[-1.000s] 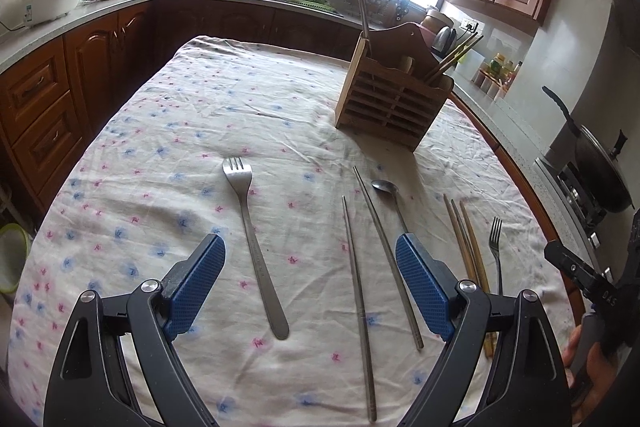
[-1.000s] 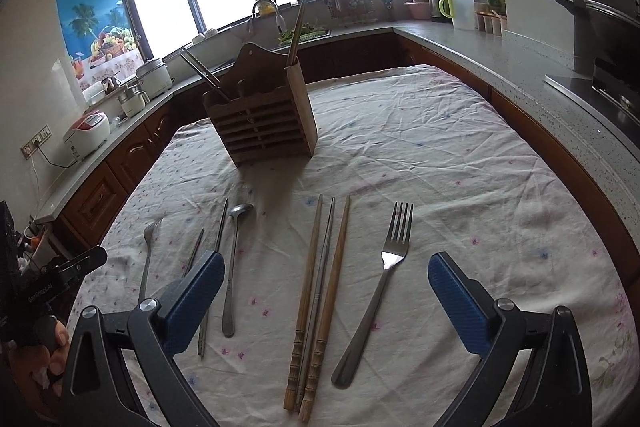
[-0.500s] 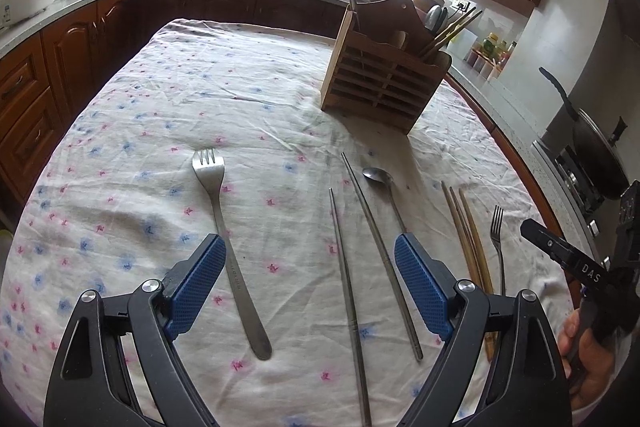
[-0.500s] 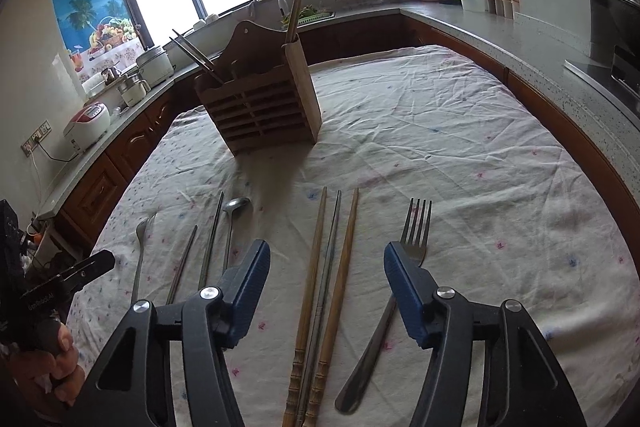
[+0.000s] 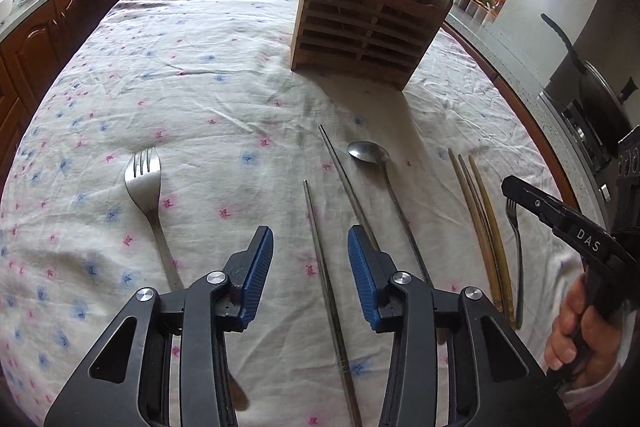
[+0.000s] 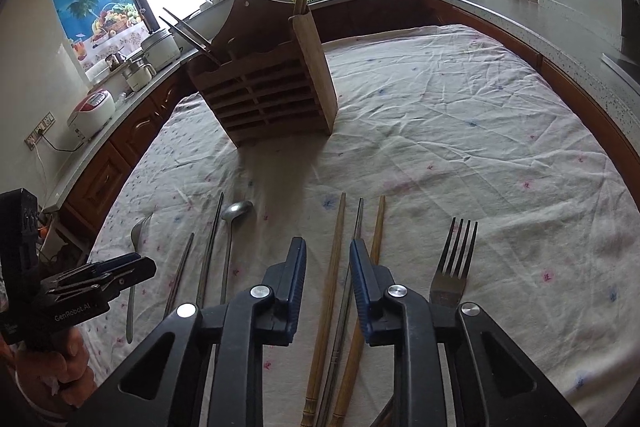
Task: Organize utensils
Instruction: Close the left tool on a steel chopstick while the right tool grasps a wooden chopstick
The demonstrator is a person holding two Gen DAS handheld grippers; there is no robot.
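A wooden utensil holder (image 5: 368, 23) (image 6: 268, 95) stands at the far middle of the table, with chopsticks in it. On the cloth lie a fork (image 5: 148, 195), two metal chopsticks (image 5: 320, 239), a spoon (image 5: 370, 153), three chopsticks (image 5: 480, 223) (image 6: 340, 267) and a second fork (image 6: 454, 267). My left gripper (image 5: 310, 259) is part open, low over one metal chopstick that runs between its fingers. My right gripper (image 6: 328, 275) is part open, low over the three chopsticks, its fingers astride the left wooden one. Neither holds anything.
The table wears a white flowered cloth (image 5: 200, 99). Counters with wooden cabinets run around it, with rice cookers (image 6: 92, 111) at the left and a pan (image 5: 592, 91) on a stove at the right. The table's right edge (image 6: 600, 123) is close to the counter.
Both grippers have moved forward and down toward the cloth and their jaws have narrowed. The left now straddles a metal chopstick, the right a wooden one.
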